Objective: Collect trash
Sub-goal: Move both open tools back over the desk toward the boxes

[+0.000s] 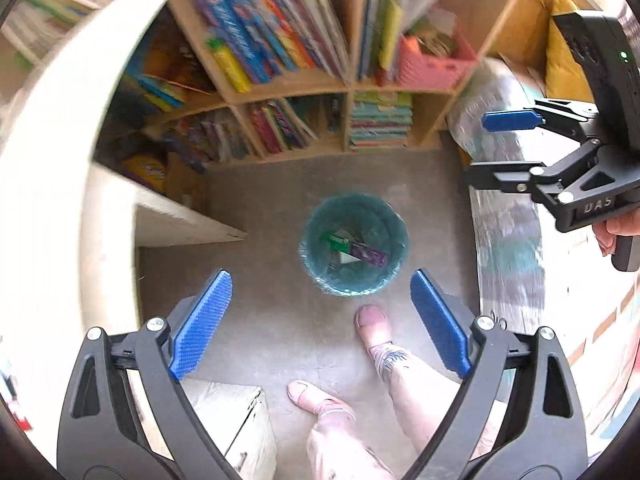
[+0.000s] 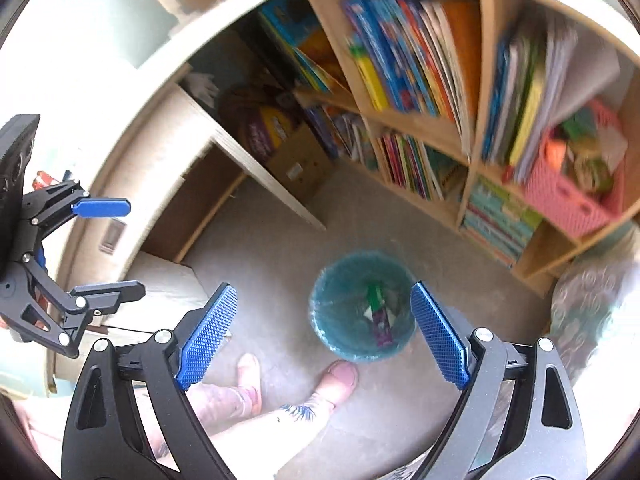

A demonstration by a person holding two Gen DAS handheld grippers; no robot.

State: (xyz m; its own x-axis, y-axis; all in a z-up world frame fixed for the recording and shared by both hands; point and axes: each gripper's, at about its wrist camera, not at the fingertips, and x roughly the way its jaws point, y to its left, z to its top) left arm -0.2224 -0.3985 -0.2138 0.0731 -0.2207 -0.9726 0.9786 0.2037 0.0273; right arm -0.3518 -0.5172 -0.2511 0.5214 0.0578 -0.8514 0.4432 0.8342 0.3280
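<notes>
Both sets of fingers spread wide, nothing between them. Left gripper (image 1: 320,320) high above the teal bin (image 1: 354,244) on the floor, straight beyond its fingertips; right gripper (image 2: 324,332) likewise, bin just inside its right finger. Purple-and-green wrapper (image 1: 356,250) already inside, lying across the bin bottom. No further trash visible near either.

You see a teal bin (image 1: 354,244), a green-and-purple wrapper (image 1: 356,249), a pink crate (image 2: 568,200), and blue cross-hatched pads (image 2: 208,336).
</notes>
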